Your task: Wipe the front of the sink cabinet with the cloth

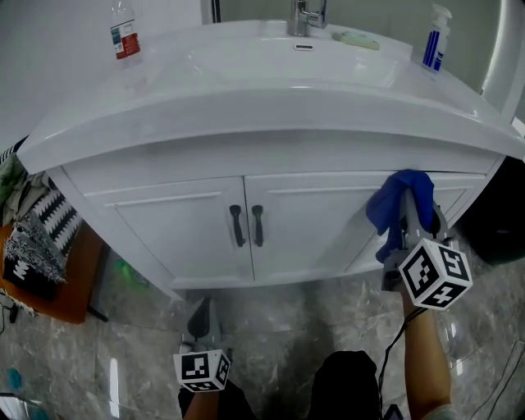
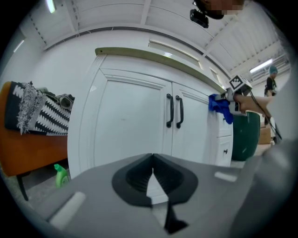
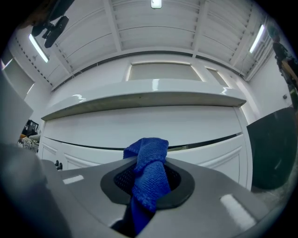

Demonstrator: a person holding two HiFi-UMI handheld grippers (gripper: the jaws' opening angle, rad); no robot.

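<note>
The white sink cabinet [image 1: 197,225] has two doors with black handles [image 1: 247,225] at the middle. My right gripper [image 1: 408,215] is shut on a blue cloth [image 1: 399,201] and holds it against the upper right of the cabinet front, just under the counter's lip. In the right gripper view the cloth [image 3: 150,169] bunches out of the shut jaws of the right gripper [image 3: 148,160], close to the drawer panel [image 3: 205,155]. My left gripper [image 1: 201,316] hangs low near the floor, shut and empty, pointing at the left door [image 2: 125,123]. The left gripper [image 2: 151,173] stands apart from the cabinet.
On the counter stand a water bottle [image 1: 125,33], a faucet [image 1: 305,16] and a blue spray bottle [image 1: 435,39]. An orange seat with patterned fabric [image 1: 37,238] stands at the left, a green bottle [image 2: 60,174] on the floor beside it. A dark bin [image 2: 244,135] is at the right.
</note>
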